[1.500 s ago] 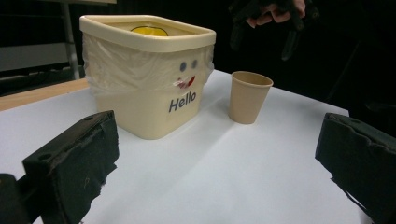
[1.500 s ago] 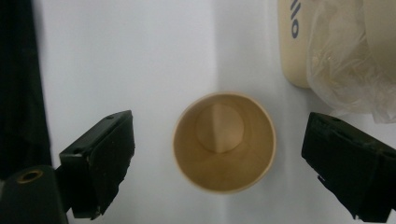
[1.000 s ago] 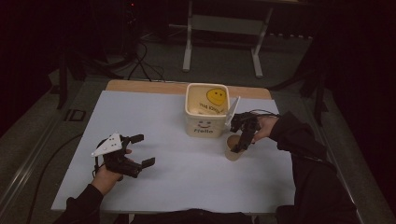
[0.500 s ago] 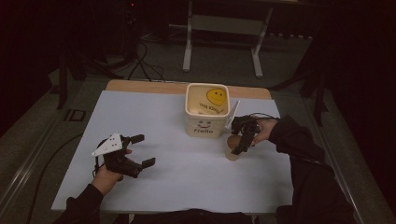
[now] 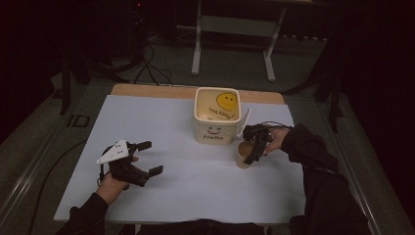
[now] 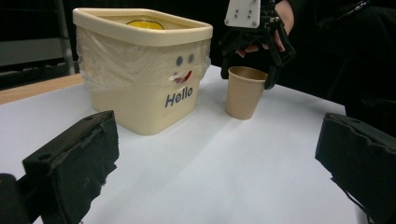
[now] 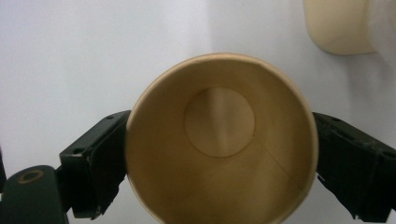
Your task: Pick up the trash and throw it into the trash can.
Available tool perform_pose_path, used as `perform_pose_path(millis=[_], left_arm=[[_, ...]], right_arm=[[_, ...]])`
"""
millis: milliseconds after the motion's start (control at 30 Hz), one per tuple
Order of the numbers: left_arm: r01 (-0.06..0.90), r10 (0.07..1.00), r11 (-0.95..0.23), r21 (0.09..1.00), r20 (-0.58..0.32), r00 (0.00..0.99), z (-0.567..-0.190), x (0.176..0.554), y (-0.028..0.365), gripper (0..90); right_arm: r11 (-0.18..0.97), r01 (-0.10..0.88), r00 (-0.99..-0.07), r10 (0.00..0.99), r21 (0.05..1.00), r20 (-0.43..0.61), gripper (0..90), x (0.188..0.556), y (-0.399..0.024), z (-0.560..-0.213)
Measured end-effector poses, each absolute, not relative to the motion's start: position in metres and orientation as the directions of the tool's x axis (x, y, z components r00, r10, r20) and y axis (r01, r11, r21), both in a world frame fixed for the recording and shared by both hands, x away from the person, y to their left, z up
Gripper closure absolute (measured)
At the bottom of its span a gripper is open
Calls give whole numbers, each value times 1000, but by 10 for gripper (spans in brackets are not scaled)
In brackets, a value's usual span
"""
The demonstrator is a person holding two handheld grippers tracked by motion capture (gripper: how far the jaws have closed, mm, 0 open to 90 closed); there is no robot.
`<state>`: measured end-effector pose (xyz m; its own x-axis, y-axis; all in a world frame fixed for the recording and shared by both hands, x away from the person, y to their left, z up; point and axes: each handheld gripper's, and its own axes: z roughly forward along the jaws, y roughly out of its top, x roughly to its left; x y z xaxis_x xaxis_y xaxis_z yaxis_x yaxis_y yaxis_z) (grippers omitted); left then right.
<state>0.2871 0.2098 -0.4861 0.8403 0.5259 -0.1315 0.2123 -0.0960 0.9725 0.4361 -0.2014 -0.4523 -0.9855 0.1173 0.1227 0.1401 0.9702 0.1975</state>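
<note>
Counting first, we see one paper cup (image 5: 242,157), one cream tub (image 5: 217,121), one table (image 5: 195,196) and two grippers. We hold the left gripper (image 5: 147,157) low over the near left part of the table, well apart from the tub and the cup, and its two black jaws are spread wide with nothing between them. In the left gripper view the pads (image 6: 74,163) look like rough black foam with torn edges. Our right gripper (image 5: 252,149) points down at the cup from above, just to the right of the tub. In the right gripper view one jaw sits at each side of the cup (image 7: 222,140), right up against its rim, but we cannot tell if they squeeze it or only sit beside it. The cup is brown paper, round, empty and smooth inside, with a flat round bottom and a thin seam line. It stands upright on the table, just beside the tub's front right corner. The tub (image 6: 140,70) is hard plastic, square with soft corners and a thick rim. A clear crinkly bag lines it, and its front has a little face and the word "Hello". A yellow smiley shows inside it. The table top is flat, white and smooth.
</note>
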Motion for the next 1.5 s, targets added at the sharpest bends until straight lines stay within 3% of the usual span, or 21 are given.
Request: perform_pose_path(millis=[667, 1500], left_arm=[[213, 526, -97, 972, -132, 840, -486, 287, 210, 6], [213, 528, -93, 973, -133, 838, -486, 288, 210, 6]], right_arm=[[980, 100, -992, 85, 170, 96, 214, 435, -200, -451], [978, 78, -994, 62, 193, 85, 226, 436, -194, -393]])
